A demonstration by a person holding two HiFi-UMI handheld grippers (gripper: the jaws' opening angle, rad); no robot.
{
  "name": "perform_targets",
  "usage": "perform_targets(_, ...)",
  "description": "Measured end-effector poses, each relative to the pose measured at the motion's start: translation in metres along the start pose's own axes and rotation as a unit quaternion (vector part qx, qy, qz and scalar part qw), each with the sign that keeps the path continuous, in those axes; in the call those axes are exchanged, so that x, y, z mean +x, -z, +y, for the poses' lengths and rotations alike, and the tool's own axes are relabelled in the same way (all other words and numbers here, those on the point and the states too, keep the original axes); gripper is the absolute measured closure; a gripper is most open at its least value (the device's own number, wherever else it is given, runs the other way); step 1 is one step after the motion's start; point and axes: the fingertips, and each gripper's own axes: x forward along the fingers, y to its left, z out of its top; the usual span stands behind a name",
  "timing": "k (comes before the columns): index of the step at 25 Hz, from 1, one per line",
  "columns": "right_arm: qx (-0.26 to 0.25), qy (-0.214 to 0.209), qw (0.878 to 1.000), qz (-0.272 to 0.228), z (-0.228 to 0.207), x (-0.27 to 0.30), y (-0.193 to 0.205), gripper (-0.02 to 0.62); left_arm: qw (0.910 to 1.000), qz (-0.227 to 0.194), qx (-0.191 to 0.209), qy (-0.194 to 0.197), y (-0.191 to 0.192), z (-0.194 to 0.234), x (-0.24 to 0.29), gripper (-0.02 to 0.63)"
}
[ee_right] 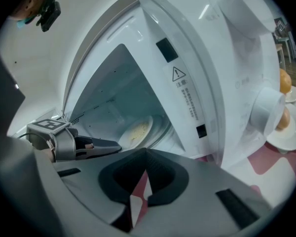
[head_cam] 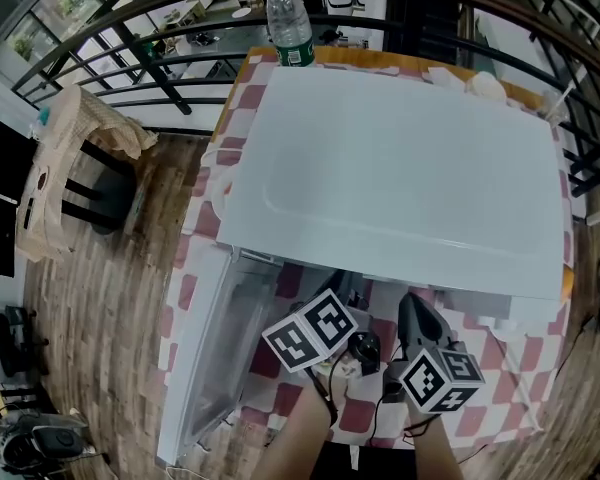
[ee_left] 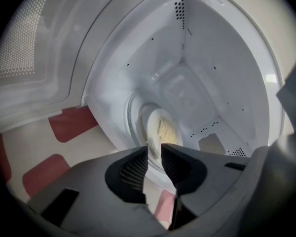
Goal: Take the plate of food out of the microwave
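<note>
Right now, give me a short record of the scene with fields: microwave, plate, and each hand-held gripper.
Microwave: white, on checked tablecloth, door swung open
Plate: inside on the turntable, pale food on it
Left hand-held gripper: jaws slightly apart, tips at plate's near rim, grip unconfirmed
Right hand-held gripper: shut, empty, outside the cavity
Task stage: plate not yet out

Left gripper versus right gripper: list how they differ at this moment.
1. The left gripper has its jaws apart by a narrow gap; the right gripper has its jaws together, with nothing in them.
2. The left gripper reaches inside the microwave, its tips at the rim of the plate; the right gripper hangs outside the opening.
Shared: both point slanting down toward the open microwave.
</note>
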Motion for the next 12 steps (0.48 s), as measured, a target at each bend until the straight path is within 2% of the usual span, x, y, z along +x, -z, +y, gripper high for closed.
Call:
perform_targets(2,0.000,0.001,1.000,0.000,-0.0001,-0.0002,0.0009,0.571,1.0000,0.004,0.003,-0.005,0.0006,0.0026,-0.0001,0.518)
perform_targets(5,0.001,0.002,1.000,0.000,-0.0005,0.0001,0.0017,0.571,0.9999,0.006,0.007,-0.006,0.0000,0.0028,0.0002,0.518)
perform_targets(9,-0.001,0.002,1.000,0.002,0.0000,-0.0003,0.0021,0.571,0.9996,0.002,-0.026,0.008,-0.0008,0.0030,0.0001,0.535)
perform_targets(12,-0.003,0.002,1.000,0.003,0.0005,-0.0008,0.0032,0.571,0.9995,0.000,-0.029,0.014,-0.0014,0.0038,-0.0016,0.541)
